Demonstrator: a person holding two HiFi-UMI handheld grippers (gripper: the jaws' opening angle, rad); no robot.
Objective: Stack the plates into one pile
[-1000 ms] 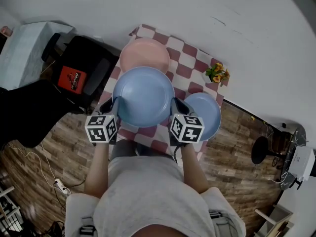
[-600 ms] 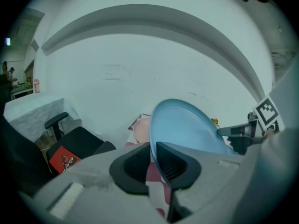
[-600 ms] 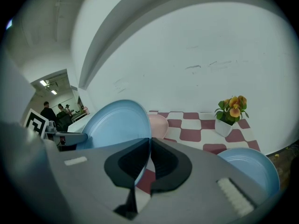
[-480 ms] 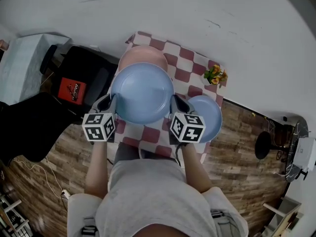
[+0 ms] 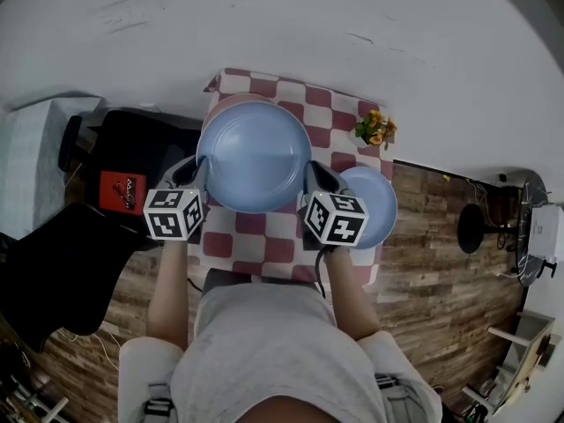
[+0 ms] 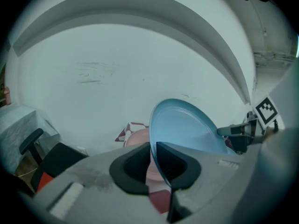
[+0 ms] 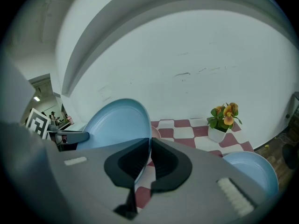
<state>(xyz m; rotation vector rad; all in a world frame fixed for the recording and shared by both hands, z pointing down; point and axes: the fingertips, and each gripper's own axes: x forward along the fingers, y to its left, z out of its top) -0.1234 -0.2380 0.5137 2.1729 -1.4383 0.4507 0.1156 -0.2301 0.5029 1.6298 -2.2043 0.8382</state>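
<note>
Flower pot [image 5: 374,130] and blue plate [image 5: 377,205] crowd the cloth's [image 5: 256,249] right side; its near strip lies open.

The desk [image 5: 284,276], covered by a red-and-white checked cloth [image 5: 256,225], carries a pink plate [image 6: 137,138] towards its far side, a blue plate [image 5: 377,203] overhanging its right edge, and a potted flower [image 5: 374,130] at the far right corner

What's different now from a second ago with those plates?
The left gripper and right gripper carried the big blue plate further over the pink plate, now almost covering it. The right gripper's jaws just opened slightly, rim still between them. The small blue plate and flowers stayed put.
</note>
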